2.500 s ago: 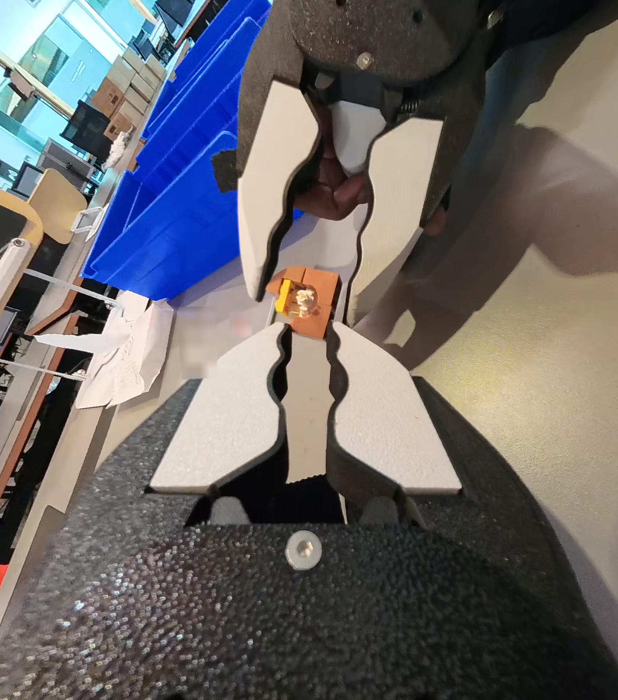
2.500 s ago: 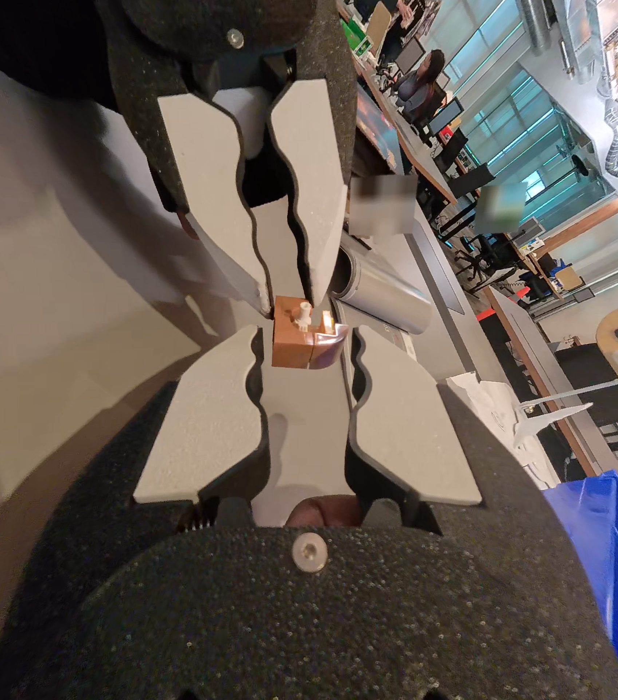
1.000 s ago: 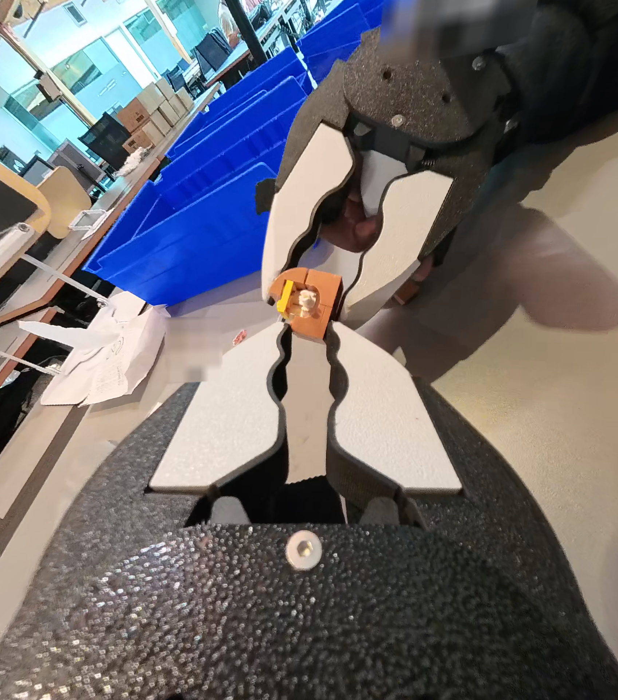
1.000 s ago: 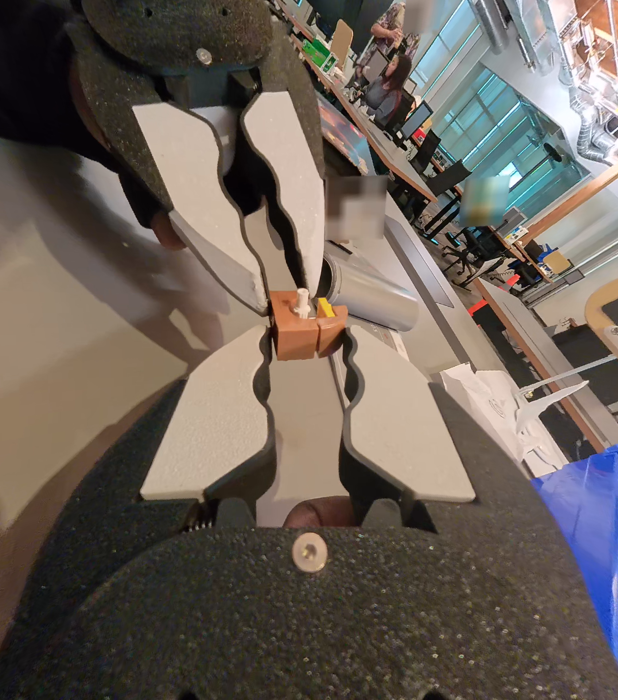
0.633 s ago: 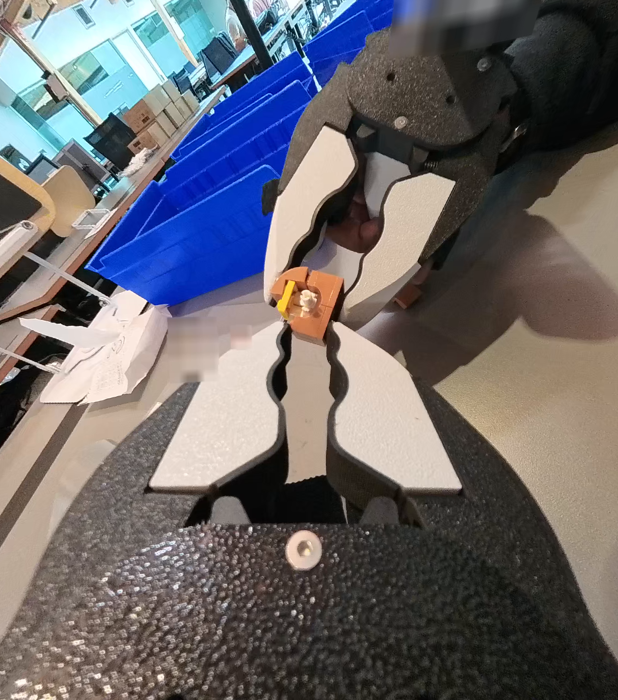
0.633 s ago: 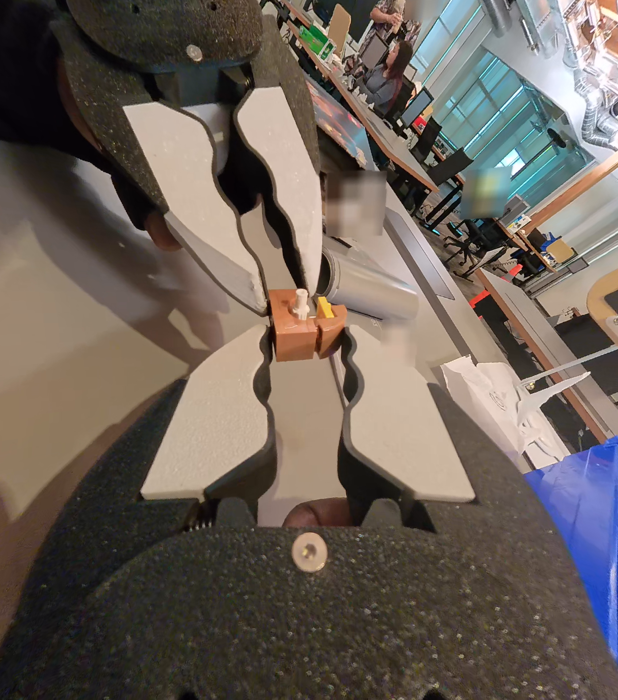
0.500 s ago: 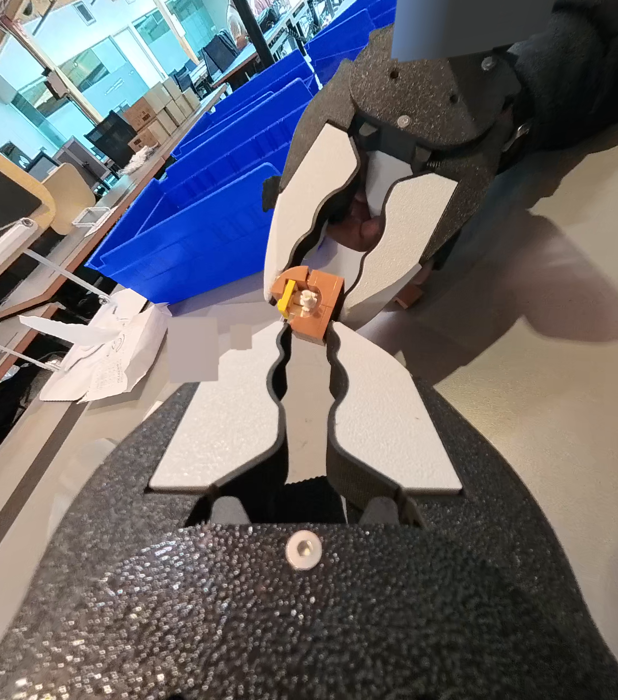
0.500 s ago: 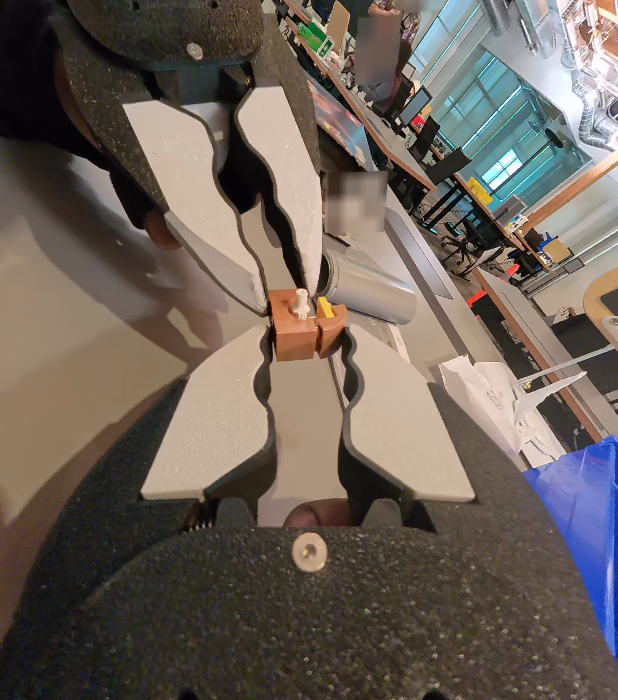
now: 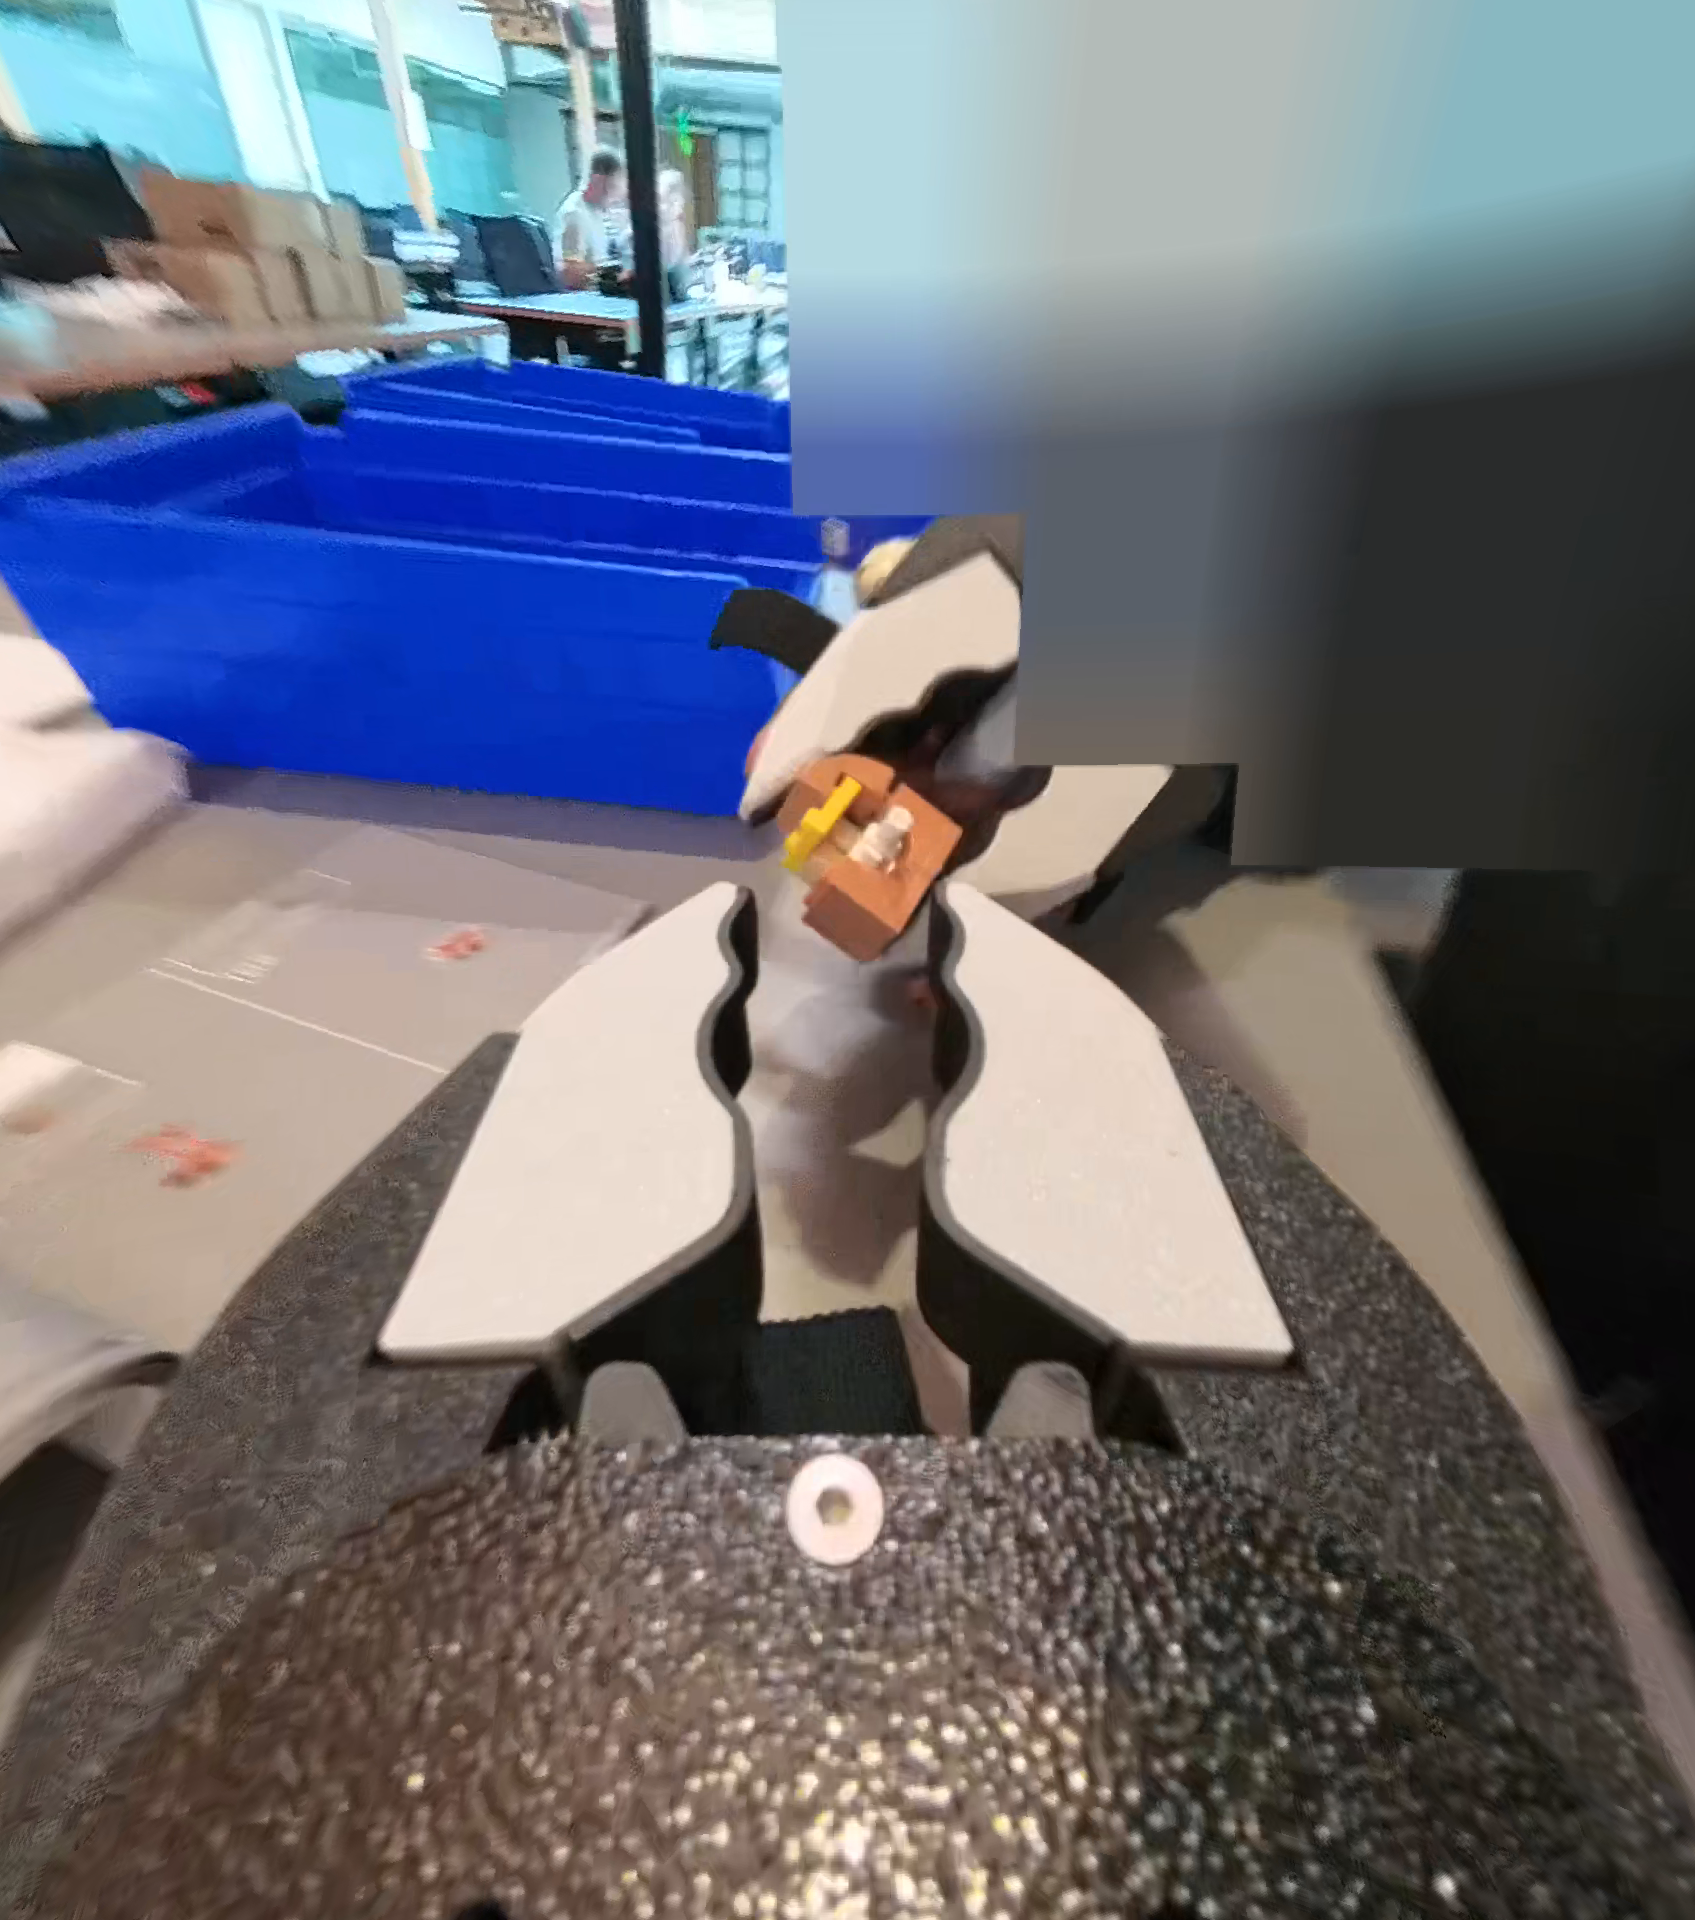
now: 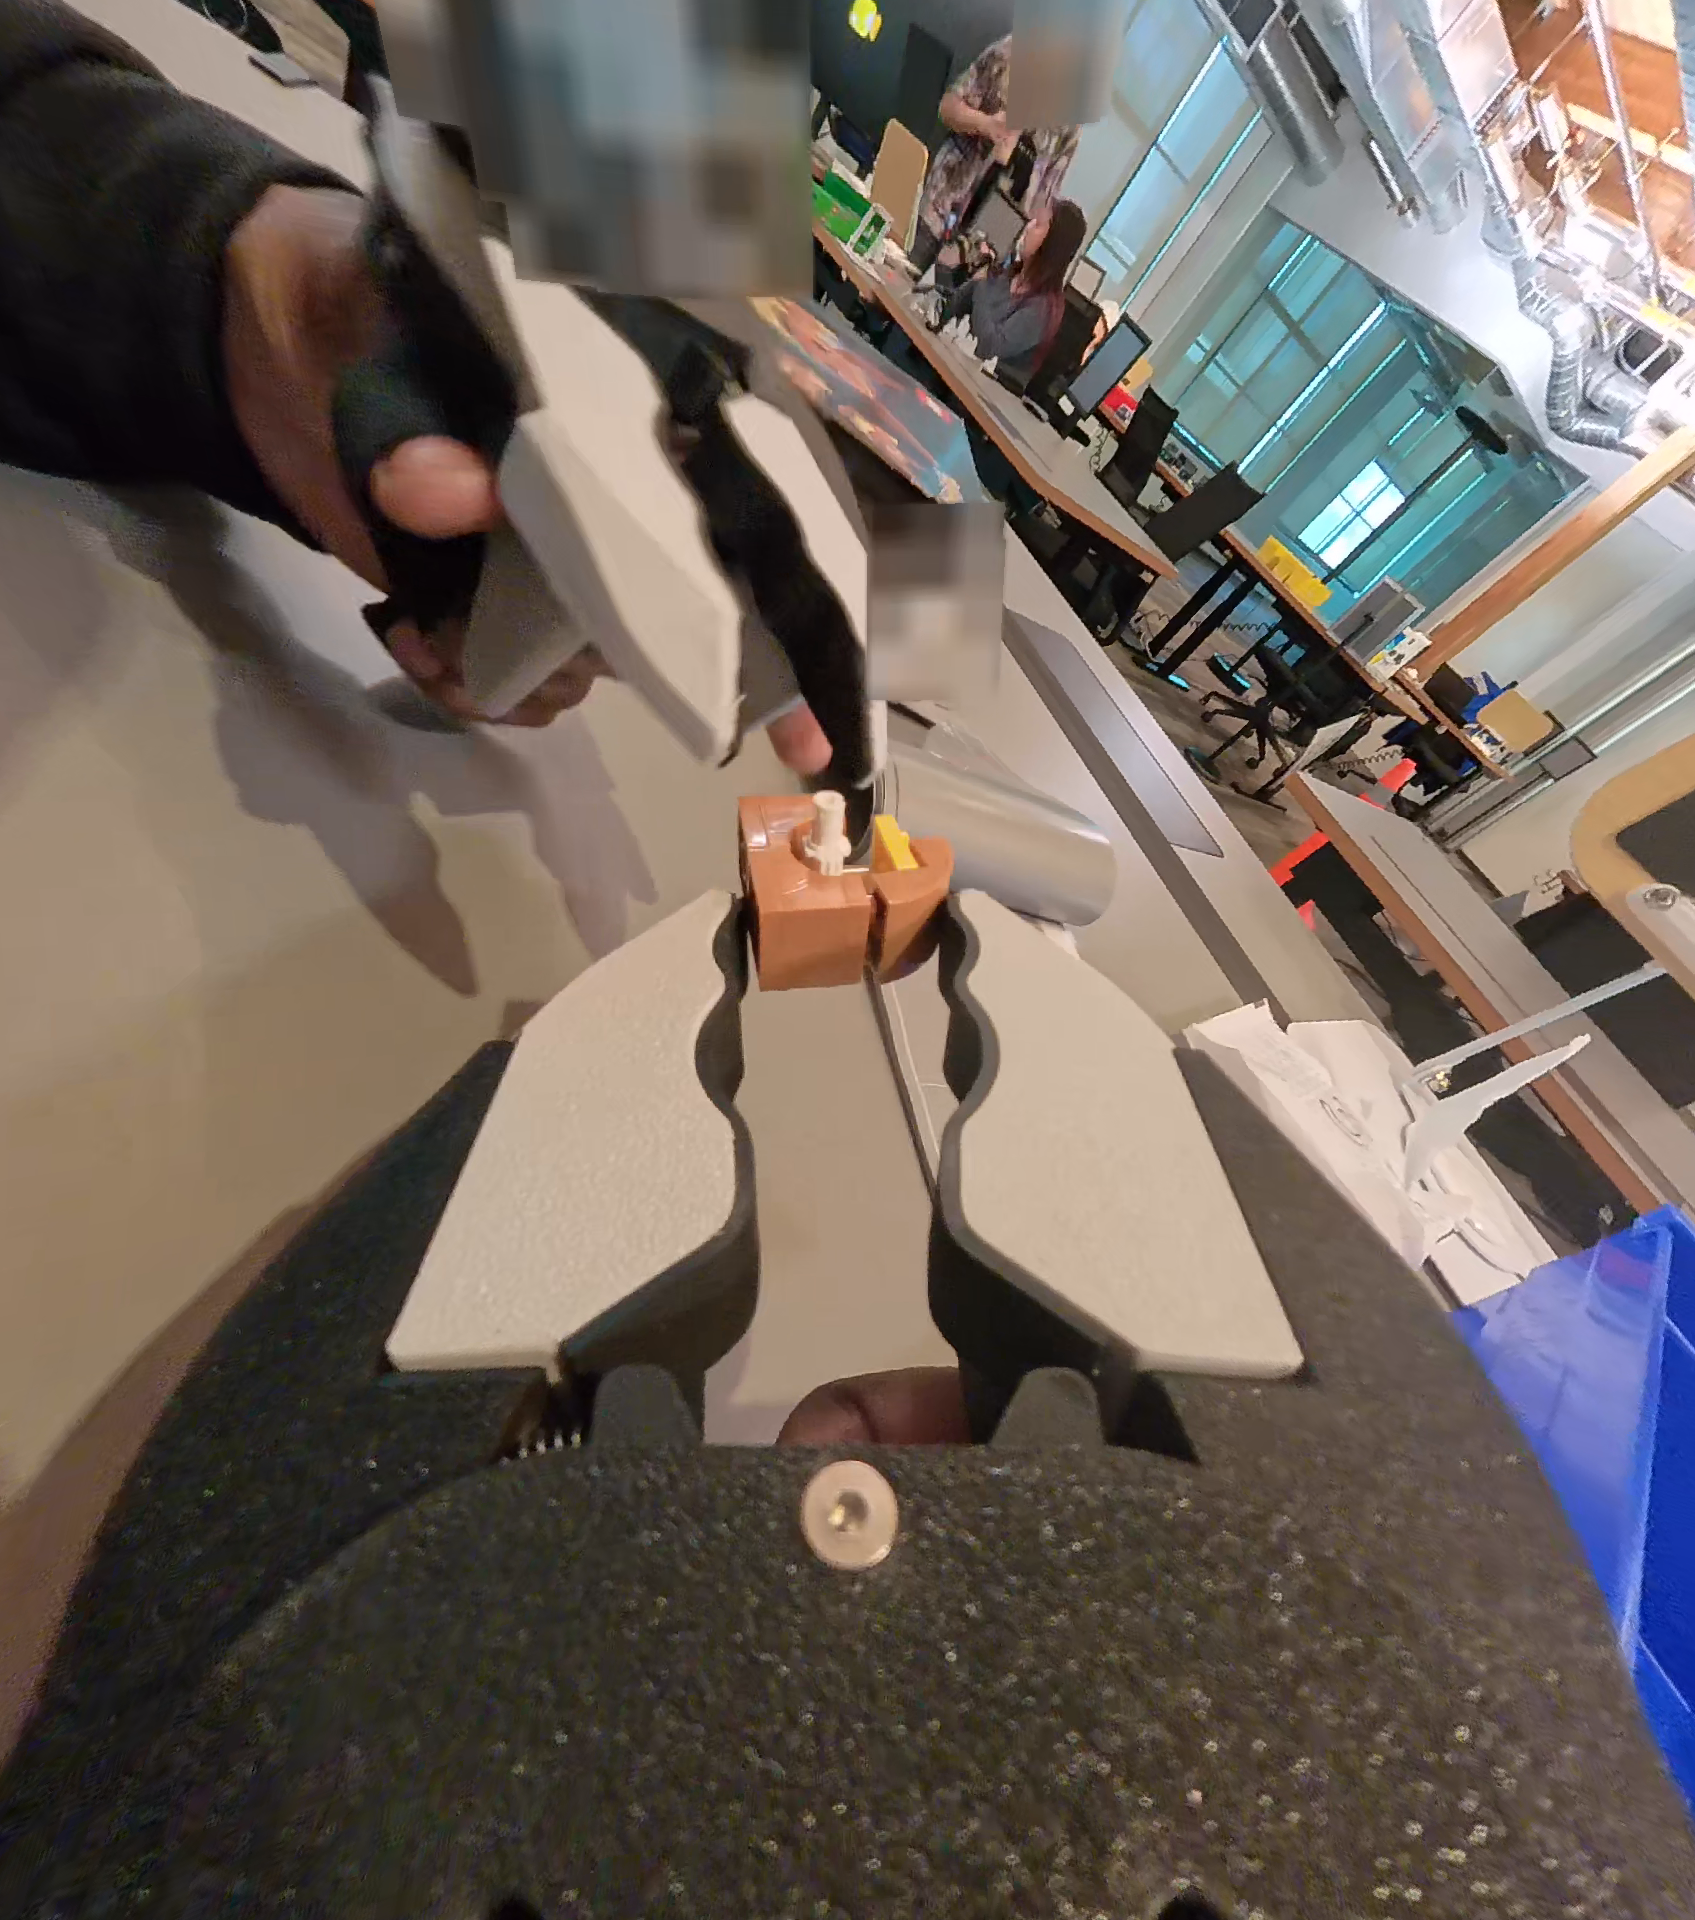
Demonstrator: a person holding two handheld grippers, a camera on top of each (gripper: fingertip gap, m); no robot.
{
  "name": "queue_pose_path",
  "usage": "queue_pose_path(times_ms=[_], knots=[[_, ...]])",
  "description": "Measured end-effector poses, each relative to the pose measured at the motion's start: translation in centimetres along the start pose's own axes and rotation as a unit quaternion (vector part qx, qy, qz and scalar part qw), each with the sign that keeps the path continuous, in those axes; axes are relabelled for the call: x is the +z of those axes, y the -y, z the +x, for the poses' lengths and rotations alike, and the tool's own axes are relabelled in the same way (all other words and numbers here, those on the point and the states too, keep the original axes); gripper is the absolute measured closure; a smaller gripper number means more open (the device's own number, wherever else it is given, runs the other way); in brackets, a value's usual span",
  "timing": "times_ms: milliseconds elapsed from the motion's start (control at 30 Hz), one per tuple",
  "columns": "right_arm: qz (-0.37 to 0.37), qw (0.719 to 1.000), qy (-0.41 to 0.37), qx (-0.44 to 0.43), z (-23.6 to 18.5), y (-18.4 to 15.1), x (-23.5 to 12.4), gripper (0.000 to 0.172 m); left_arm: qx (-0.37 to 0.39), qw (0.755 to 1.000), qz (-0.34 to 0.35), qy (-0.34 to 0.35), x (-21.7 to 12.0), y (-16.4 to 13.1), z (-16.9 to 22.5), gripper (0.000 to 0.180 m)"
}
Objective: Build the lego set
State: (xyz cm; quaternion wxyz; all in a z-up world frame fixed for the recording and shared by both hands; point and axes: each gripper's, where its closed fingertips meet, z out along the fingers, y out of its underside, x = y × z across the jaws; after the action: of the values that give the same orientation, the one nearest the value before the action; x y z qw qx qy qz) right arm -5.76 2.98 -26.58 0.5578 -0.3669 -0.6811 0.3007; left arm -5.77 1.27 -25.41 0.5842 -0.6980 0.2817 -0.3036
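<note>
Right claw (image 10: 843, 940) pinches the brown block assembly (image 10: 838, 914) above the grey surface (image 10: 147, 935); left claw (image 9: 838, 914) is spread, off it. With one grip only, the white peg (image 10: 827, 826) or yellow piece (image 10: 895, 840) could shake loose.

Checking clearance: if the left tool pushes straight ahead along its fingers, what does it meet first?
Likely the brown block assembly with yellow clip and white peg, clamped in the right tool, just ahead and slightly right of the open left tool. Depth is uncertain.

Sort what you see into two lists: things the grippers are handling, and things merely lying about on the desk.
Being handled:
- brown brick assembly, clamped in the right gripper
- left gripper, open beside it

Lying about:
- silver cylinder
- blue bins
- crumpled paper
</note>
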Motion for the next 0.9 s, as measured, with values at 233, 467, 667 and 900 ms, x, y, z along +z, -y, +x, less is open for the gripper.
queue_pose_path(times_ms=[233,467,667,900], knots=[[0.024,0.998,-0.008,-0.056,-0.5,0.9,-0.1,0.137,-0.225,0.965,0.019,-0.131,0.5,-0.1,1.6,0.149],[0.044,0.997,0.004,-0.071,-1.1,1.5,-0.3,0.137,-0.262,0.952,0.007,-0.161,1.3,-0.6,2.5,0.15],[0.057,0.995,-0.003,-0.078,-1.0,2.1,-0.4,0.136,-0.278,0.944,0.04,-0.175,1.4,0.1,2.7,0.16],[0.057,0.99,-0.048,-0.118,-0.4,2.3,-0.3,0.131,-0.305,0.934,0.064,-0.176,1.4,0.7,2.3,0.16]])
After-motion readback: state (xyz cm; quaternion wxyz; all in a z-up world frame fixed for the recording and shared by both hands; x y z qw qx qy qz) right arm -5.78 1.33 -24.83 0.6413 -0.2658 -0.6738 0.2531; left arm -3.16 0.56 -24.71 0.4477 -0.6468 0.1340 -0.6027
